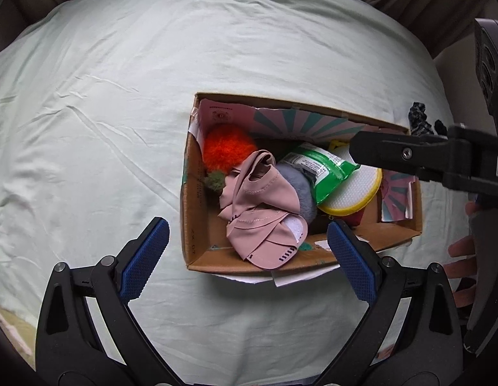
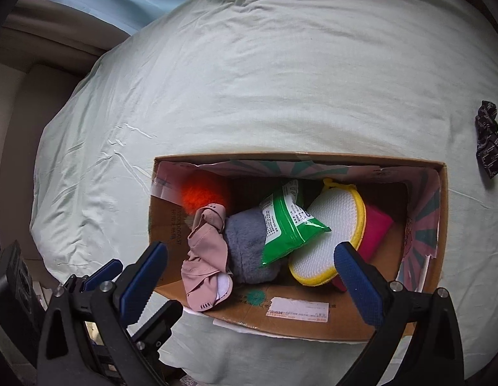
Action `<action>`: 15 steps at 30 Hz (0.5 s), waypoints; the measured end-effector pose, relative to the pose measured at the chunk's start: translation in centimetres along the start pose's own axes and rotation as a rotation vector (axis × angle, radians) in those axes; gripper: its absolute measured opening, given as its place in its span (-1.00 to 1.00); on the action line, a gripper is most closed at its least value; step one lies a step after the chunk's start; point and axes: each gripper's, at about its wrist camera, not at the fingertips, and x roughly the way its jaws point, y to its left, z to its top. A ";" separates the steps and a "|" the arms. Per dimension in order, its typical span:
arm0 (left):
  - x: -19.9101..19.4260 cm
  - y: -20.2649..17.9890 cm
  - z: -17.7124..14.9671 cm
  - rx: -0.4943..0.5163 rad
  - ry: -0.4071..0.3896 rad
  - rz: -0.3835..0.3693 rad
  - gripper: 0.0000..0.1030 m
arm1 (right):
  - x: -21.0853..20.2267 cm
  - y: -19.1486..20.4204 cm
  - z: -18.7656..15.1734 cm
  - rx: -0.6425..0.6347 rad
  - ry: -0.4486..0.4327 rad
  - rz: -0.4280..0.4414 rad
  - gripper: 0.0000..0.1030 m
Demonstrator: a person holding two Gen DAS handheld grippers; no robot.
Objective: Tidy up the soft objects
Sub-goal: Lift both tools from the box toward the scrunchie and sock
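An open cardboard box (image 1: 197,212) (image 2: 441,225) sits on a pale green bedsheet. Inside lie an orange fluffy toy (image 1: 226,148) (image 2: 200,193), a pink cloth (image 1: 261,212) (image 2: 205,251), a grey plush (image 1: 297,189) (image 2: 245,238), a green packet (image 1: 319,167) (image 2: 287,225), a white pad with yellow rim (image 1: 355,189) (image 2: 332,225) and a magenta item (image 2: 377,228). My left gripper (image 1: 249,257) is open and empty above the box's near edge. My right gripper (image 2: 252,270) is open and empty over the box. A black scrunchie (image 1: 417,119) (image 2: 488,141) lies on the sheet beyond the box.
The bedsheet (image 1: 120,96) (image 2: 281,80) spreads wide to the left and behind the box. The right gripper's black body (image 1: 441,157) reaches in over the box's right end in the left wrist view. Brown furniture (image 2: 40,48) borders the bed.
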 end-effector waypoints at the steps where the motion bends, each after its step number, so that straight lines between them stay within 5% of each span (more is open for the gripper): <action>1: -0.7 0.0 0.0 -0.001 -0.008 0.001 0.91 | -0.7 0.3 -0.3 -0.009 -0.013 -0.005 0.99; 6: -4.8 -0.5 -0.5 0.028 -0.077 0.022 0.91 | -4.8 2.1 -2.3 -0.063 -0.106 -0.005 0.99; 15: -11.0 -0.6 -2.7 0.029 -0.179 0.034 0.91 | -13.7 5.1 -7.2 -0.221 -0.376 -0.146 0.99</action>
